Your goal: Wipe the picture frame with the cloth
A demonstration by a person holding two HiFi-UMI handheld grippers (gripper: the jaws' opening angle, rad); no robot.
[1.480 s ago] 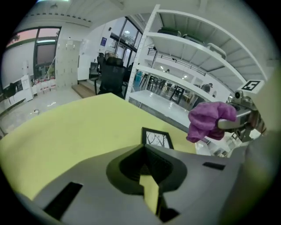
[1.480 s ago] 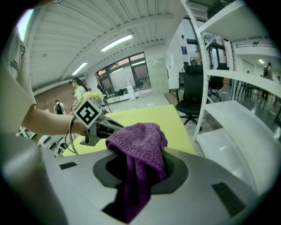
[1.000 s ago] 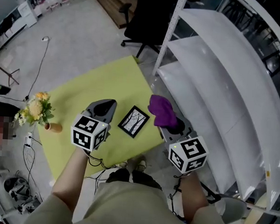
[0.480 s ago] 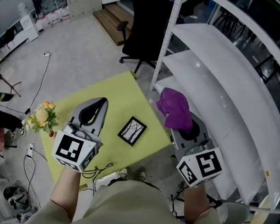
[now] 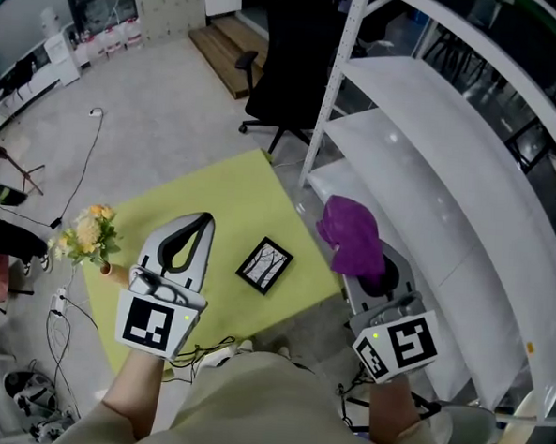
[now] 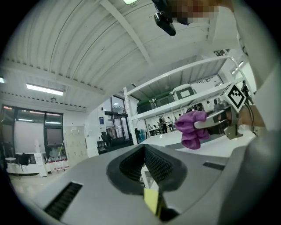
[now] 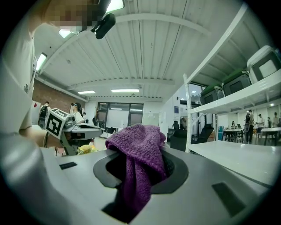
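Note:
The picture frame (image 5: 264,265), black-edged with a tree drawing, lies flat near the right edge of the yellow-green table (image 5: 214,189). My right gripper (image 5: 362,261) is shut on the purple cloth (image 5: 350,234) and is held up beside the table's right edge, right of the frame and apart from it. In the right gripper view the cloth (image 7: 139,151) drapes over the jaws and hides their tips. My left gripper (image 5: 199,224) is shut with nothing in it, raised left of the frame. The left gripper view shows its jaws (image 6: 147,154) closed and the cloth (image 6: 191,128) beyond.
A vase of yellow flowers (image 5: 87,238) stands at the table's left edge. White shelving (image 5: 422,169) rises close on the right. A black office chair (image 5: 290,48) stands beyond the table. Cables (image 5: 76,148) lie on the floor at left.
Both grippers have drawn back from the frame. The right one carried the cloth rightward, past the table edge toward the shelving. The left one moved left and back.

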